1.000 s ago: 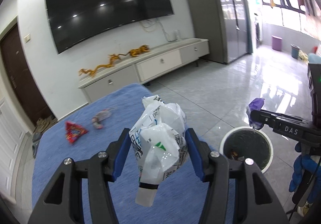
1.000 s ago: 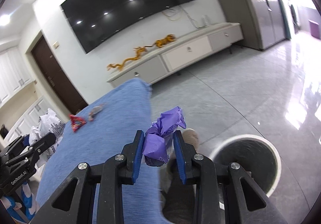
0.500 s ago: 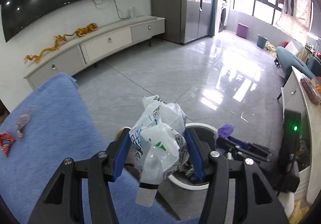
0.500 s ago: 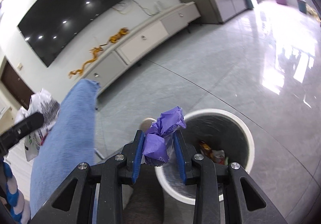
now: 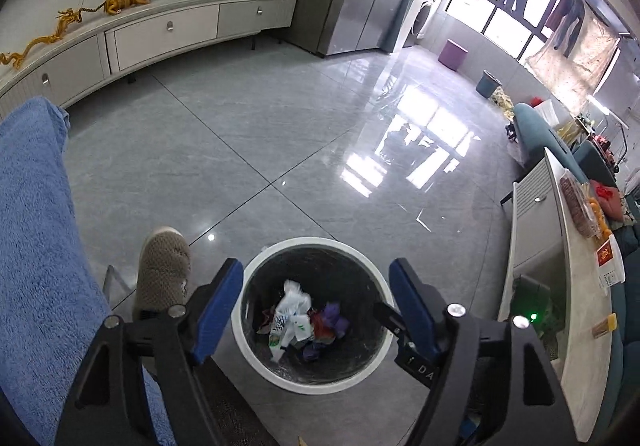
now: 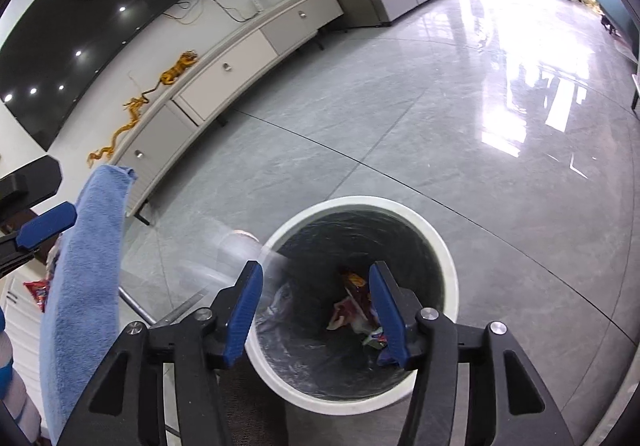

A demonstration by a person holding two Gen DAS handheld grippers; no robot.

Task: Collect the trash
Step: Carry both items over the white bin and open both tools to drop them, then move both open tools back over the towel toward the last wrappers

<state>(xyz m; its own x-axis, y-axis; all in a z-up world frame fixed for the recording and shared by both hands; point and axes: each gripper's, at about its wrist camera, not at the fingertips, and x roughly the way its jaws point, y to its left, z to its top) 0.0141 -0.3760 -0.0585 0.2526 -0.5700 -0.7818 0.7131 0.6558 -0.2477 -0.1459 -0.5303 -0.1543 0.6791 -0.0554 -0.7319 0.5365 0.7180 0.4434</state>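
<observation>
Opening over bin (image 5: pixel 256 356): left tongs (image 5: pixel 316 298), right tongs (image 6: pixel 316 306), both empty; "DA" on right.

Both wrist views are aimed steeply downward from close above the white-rimmed trash bin (image 5: pixel 240 326) (image 6: pixel 448 274). Bin, grey tiled floor (image 5: pixel 280 134) (image 6: pixel 400 126) and TV cabinet (image 5: pixel 160 34) (image 6: pixel 240 58) are shared.

A glossy grey tiled floor (image 5: pixel 280 150) carries a round white bin (image 5: pixel 256 350) with a dark liner, standing beside a person's tan slipper (image 5: pixel 162 270). A long white cabinet (image 5: pixel 168 34) stands on the floor along the wall. A blue cloth (image 5: pixel 36 246) covers a raised surface at the left.
</observation>
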